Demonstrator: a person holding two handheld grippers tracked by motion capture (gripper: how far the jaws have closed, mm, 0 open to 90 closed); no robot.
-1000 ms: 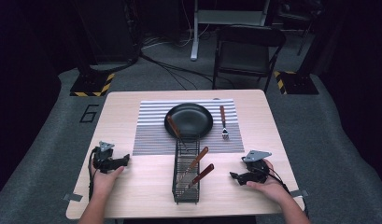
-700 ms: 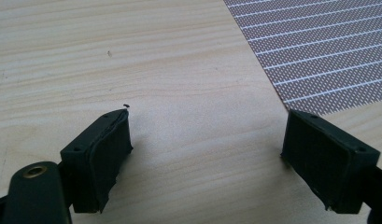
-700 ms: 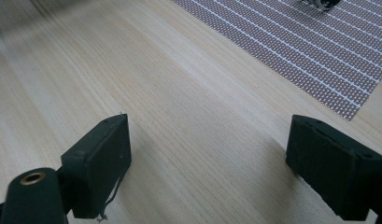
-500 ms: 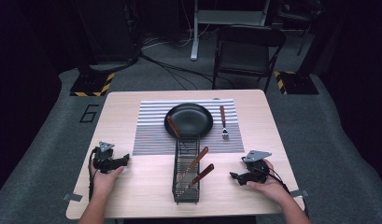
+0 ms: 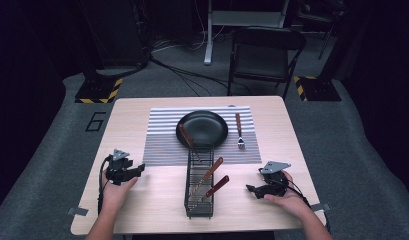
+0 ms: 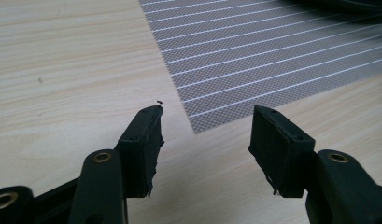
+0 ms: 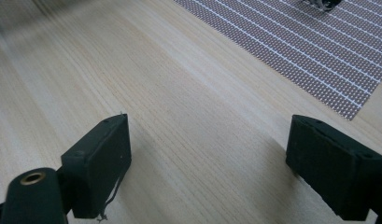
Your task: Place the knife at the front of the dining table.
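A black plate (image 5: 202, 128) sits on a grey striped placemat (image 5: 162, 140) at the table's middle. A wooden-handled utensil (image 5: 186, 136) leans from the plate's front rim. A fork (image 5: 239, 131) with a wooden handle lies on the mat right of the plate. A black wire rack (image 5: 199, 181) in front of the mat holds two wooden-handled utensils (image 5: 212, 171). My left gripper (image 5: 138, 170) rests open on the bare wood at the left, its jaws near the mat's corner (image 6: 194, 129). My right gripper (image 5: 251, 189) rests open on the wood at the right, nothing between its pads (image 7: 104, 158).
The wooden table (image 5: 142, 210) has its front edge just behind both hands. A folding chair (image 5: 264, 52) stands beyond the far edge, with cables and yellow-black floor markers (image 5: 97, 91) around it. Bare wood lies between each gripper and the rack.
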